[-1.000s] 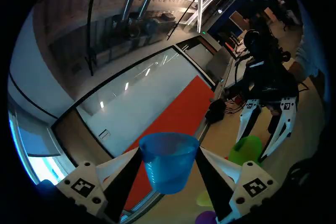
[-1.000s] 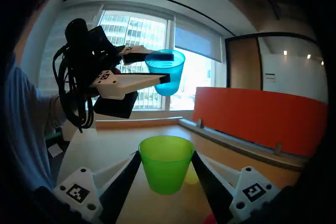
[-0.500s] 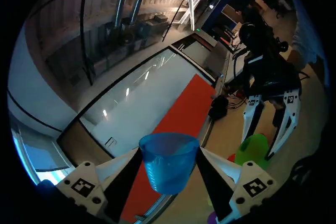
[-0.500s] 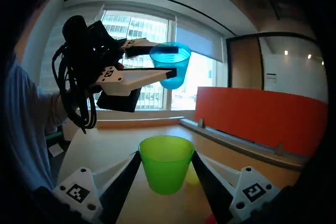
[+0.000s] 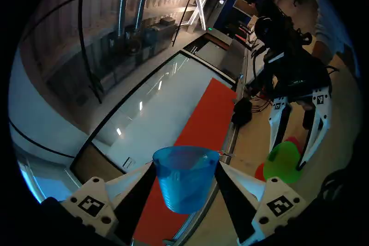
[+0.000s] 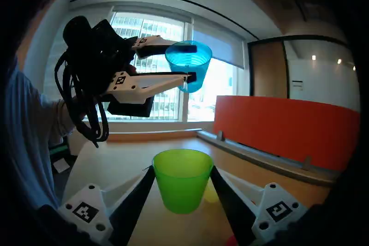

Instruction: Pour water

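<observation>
Two cups: one translucent blue plastic cup (image 5: pixel 186 183) and one translucent green plastic cup (image 6: pixel 182 186). Two white two-finger grippers with black fingers, the left gripper (image 5: pixel 184 172) and the right gripper (image 6: pixel 181 172), one cup in each. At four o'clock of the translucent green plastic cup, perhaps one small yellow round piece (image 6: pixel 211 195), half hidden.

Left gripper (image 5: pixel 184 177) held high, tilted; right gripper (image 6: pixel 182 182) lower; both jaws clamped.

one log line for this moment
phase: pre-pour | left gripper: shut on blue cup, raised, tilted | right gripper: shut on green cup, upright
</observation>
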The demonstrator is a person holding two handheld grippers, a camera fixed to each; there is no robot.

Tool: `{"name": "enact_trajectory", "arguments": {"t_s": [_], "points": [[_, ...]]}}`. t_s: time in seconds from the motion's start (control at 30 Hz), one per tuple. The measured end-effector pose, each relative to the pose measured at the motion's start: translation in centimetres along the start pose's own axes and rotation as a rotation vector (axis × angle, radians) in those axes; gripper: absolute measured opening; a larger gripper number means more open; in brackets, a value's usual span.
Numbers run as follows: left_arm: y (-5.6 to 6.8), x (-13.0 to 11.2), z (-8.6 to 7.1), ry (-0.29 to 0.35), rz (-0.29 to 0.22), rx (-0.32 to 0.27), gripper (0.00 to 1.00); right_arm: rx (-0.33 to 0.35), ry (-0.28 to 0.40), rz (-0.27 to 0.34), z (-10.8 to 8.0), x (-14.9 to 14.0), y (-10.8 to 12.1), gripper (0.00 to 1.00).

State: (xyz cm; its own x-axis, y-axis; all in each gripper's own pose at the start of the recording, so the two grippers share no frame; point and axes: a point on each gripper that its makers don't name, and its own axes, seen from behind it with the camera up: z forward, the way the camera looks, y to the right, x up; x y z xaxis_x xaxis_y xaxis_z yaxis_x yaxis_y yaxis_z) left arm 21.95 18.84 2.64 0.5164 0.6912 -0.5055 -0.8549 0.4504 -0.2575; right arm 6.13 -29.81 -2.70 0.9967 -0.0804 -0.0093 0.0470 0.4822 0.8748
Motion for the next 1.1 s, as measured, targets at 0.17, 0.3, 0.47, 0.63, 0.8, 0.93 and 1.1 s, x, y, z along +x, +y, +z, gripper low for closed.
{"name": "enact_trajectory", "arguments": {"t_s": [0.17, 0.3, 0.47, 0.63, 0.8, 0.93, 1.1], "points": [[0.1, 0.2, 0.1, -0.001, 0.028, 0.005, 0.86, -0.005, 0.002, 0.003, 0.0, 0.0, 0.2, 0.9], [0.1, 0.3, 0.2, -0.001, 0.044, 0.005, 0.86, -0.008, 0.005, 0.006, -0.1, 0.1, 0.3, 0.9], [0.0, 0.5, 0.3, 0.0, 0.058, 0.007, 0.86, -0.011, 0.007, 0.006, -0.1, 0.1, 0.4, 0.9], [-0.1, 0.8, 0.3, 0.005, 0.071, 0.005, 0.86, -0.015, 0.01, 0.011, -0.2, 0.0, 0.6, 0.9], [0.0, 1.0, 0.4, 0.007, 0.09, 0.004, 0.86, -0.015, 0.013, 0.013, -0.2, 0.0, 0.6, 0.9], [0.0, 1.2, 0.6, 0.007, 0.108, 0.005, 0.86, -0.016, 0.015, 0.015, -0.2, 0.1, 0.7, 0.9], [0.0, 1.3, 0.7, 0.007, 0.133, 0.007, 0.86, -0.019, 0.016, 0.015, -0.2, 0.1, 0.7, 0.89]]}}
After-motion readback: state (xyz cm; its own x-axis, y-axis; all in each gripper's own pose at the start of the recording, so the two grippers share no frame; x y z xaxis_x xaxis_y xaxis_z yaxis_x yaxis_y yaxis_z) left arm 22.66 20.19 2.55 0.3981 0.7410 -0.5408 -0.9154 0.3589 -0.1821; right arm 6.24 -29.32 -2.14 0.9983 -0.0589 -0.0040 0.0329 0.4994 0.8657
